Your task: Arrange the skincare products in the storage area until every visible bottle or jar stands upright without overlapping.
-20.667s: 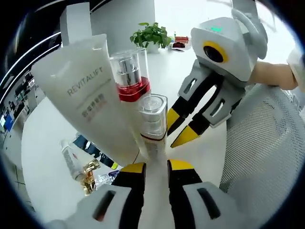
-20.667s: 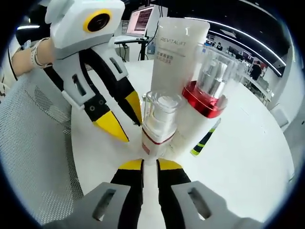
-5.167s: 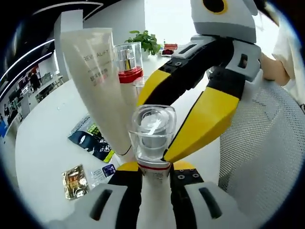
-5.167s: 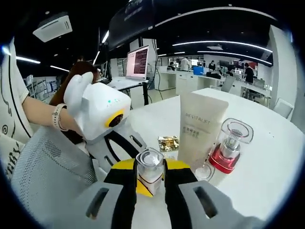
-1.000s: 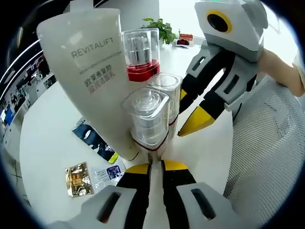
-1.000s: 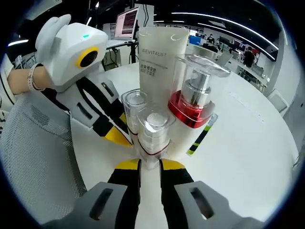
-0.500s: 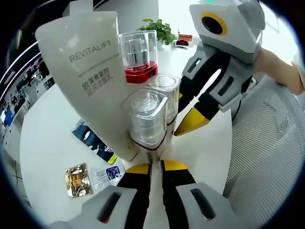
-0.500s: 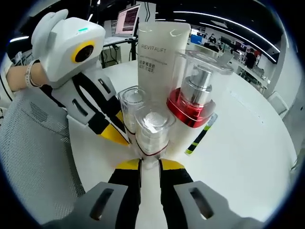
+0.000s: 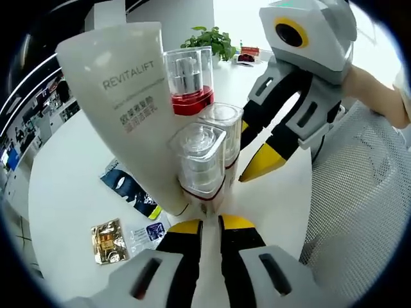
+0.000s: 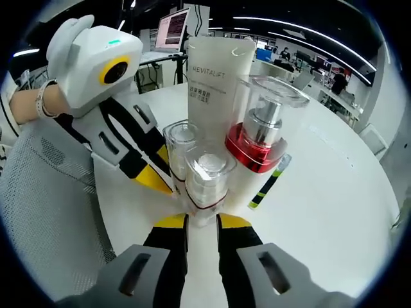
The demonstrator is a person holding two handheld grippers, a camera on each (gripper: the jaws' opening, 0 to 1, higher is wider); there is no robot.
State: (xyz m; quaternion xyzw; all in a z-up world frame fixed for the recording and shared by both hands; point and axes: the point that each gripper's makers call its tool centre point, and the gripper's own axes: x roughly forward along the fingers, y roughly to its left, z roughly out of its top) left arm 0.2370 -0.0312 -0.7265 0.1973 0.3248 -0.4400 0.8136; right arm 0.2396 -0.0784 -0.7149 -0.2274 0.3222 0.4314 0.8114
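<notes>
In the left gripper view, the left gripper sits low on the white table with its jaws nearly closed. The gap between the tips is a thin slit with nothing in it, and the tips point at the foot of a small clear-capped bottle just ahead, close to it but, as far as I can tell, not clamping it. That reads as a release: the bottle stands upright on its own. Directly behind it a second clear-capped bottle stands, then a pump bottle with a red collar, and beside them a tall white tube balanced on its cap end. Packing them close keeps them upright and separate. Flat sachets lie on the table to the side.

The right gripper faces the same cluster from the opposite side, its jaws equally near-shut and empty, tips at the base of the nearest small bottle. In that view the left gripper points in beside the bottles. A mesh chair back sits at the table edge.
</notes>
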